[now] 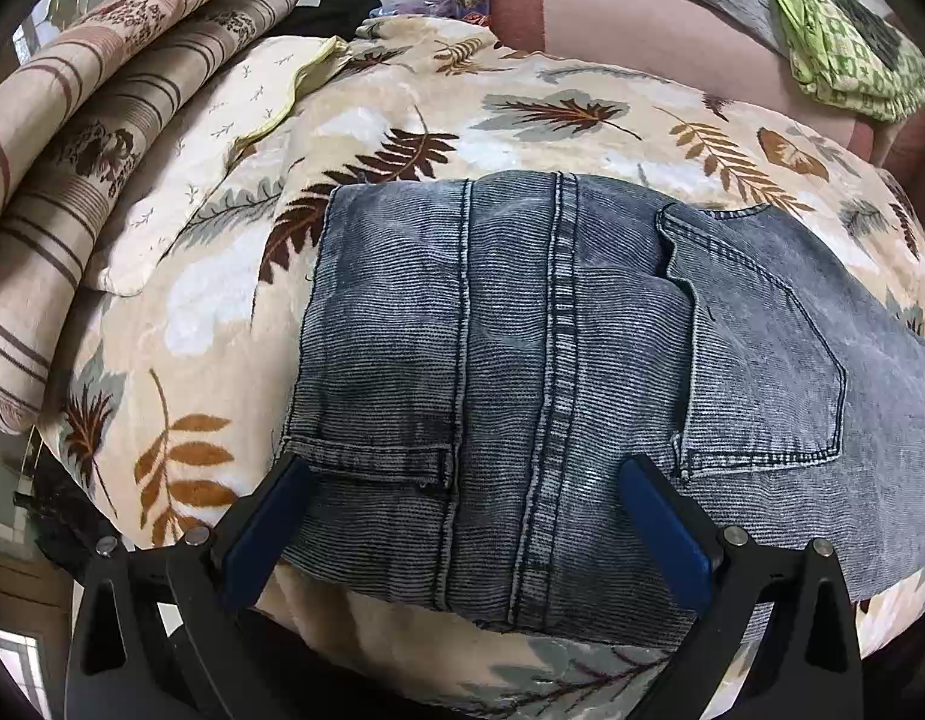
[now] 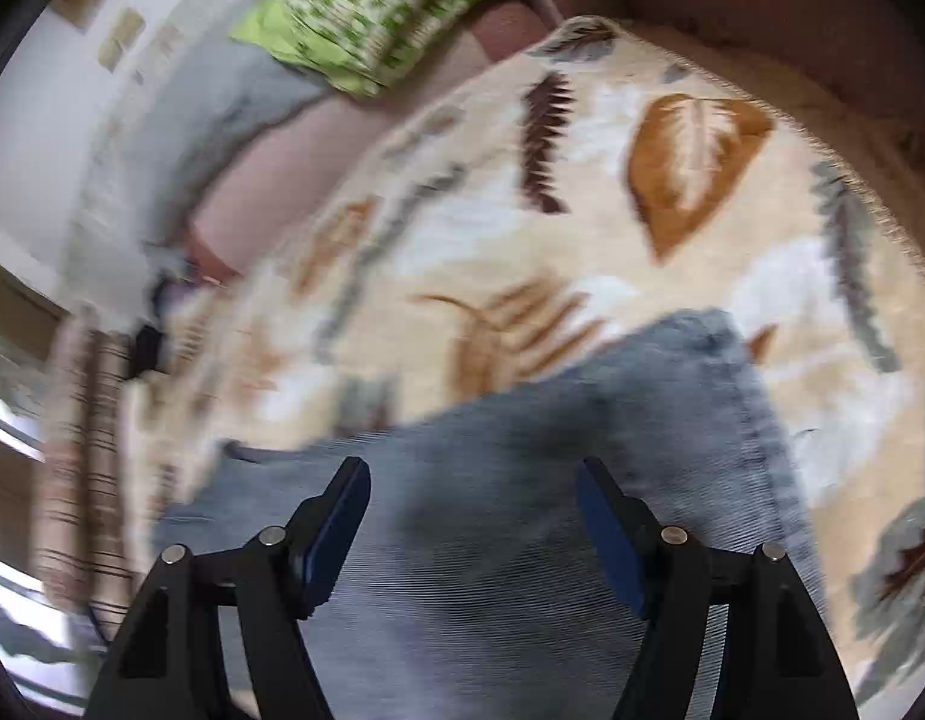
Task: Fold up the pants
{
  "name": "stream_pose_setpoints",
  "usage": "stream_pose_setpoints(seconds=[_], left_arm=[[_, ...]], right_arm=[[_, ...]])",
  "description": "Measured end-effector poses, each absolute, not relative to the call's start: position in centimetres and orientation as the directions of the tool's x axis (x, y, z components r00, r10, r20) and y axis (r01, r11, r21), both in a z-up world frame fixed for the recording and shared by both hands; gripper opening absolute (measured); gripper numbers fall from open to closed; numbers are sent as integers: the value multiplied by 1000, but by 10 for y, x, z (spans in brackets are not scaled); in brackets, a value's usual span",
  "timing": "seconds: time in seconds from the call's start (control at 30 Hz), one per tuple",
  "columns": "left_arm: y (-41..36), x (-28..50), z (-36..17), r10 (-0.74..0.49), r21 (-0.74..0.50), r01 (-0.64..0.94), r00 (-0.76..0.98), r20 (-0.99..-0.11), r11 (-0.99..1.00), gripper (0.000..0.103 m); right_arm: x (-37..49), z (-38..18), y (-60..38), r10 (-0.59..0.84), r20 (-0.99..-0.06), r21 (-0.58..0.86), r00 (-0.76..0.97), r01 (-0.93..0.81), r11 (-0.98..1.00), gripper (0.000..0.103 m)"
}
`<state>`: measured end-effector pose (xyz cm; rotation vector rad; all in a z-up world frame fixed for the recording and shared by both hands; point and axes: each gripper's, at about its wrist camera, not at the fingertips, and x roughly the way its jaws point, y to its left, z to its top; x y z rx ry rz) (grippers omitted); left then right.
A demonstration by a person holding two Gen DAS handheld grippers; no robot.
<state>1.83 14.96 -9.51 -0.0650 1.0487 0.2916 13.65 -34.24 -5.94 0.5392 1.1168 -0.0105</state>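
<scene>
Grey-blue denim pants (image 1: 552,372) lie folded on a cream blanket with a leaf print (image 1: 402,114). A leg is folded over the seat and partly covers a back pocket (image 1: 762,372). My left gripper (image 1: 462,474) is open just above the near edge of the pants, its blue pads (image 1: 264,534) on either side of the leg seams. In the blurred right wrist view, my right gripper (image 2: 471,474) is open above the pants (image 2: 522,540), near their right-hand end (image 2: 744,408). Neither gripper holds anything.
Striped folded quilts (image 1: 72,192) and a white pillow (image 1: 222,156) lie at the left. A pink cushion (image 1: 642,24) and a green patterned cloth (image 1: 840,54) are at the back right; the cloth also shows in the right wrist view (image 2: 366,12). The blanket's near edge drops off below the pants.
</scene>
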Motion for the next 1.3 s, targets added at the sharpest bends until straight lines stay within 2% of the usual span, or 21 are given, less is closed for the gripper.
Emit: stream_pose_setpoints(seconds=[0.07,0.13,0.33,0.47,0.63,0.8,0.97,1.1,1.23,1.3], left_arm=[[149,18,-94,207,91,-261,462,-862,961,103],[150,17,-93,204,91,-256,461,-863,962,103],[149,18,-94,204,92,-255,460,-864,963,103],[150,18,-93,199,88,-253,457,-867,963,103],[150,12,-88,207,99,-248,461,-863,964,103],[147,9,-74,177,48,-259,503,-846,965,103],[115,14,-51,114,1,-196,564,-818,981,103],[70,27,-42,42,-6,-81,586,-809,997,103],[23,35,-41,-37,-19,37,573,-818,999,103],[7,37,-40,-74,-45,66,562,-824,997,103]], right_arm=[[140,-66,-354,275,-831,448,484,289,846,76],[144,-57,-354,268,-846,438,460,315,842,76],[130,-32,-334,276,-828,426,488,229,875,76],[142,-68,-350,238,-865,394,442,305,867,79],[134,-42,-350,261,-843,429,470,296,853,82],[82,-12,-370,255,-788,474,561,287,833,82],[0,-13,-430,218,-764,542,607,421,728,82],[-36,-42,-457,289,-758,611,585,482,628,82],[-29,-56,-453,423,-649,745,632,414,524,82],[-19,-75,-450,463,-636,767,617,439,468,82]])
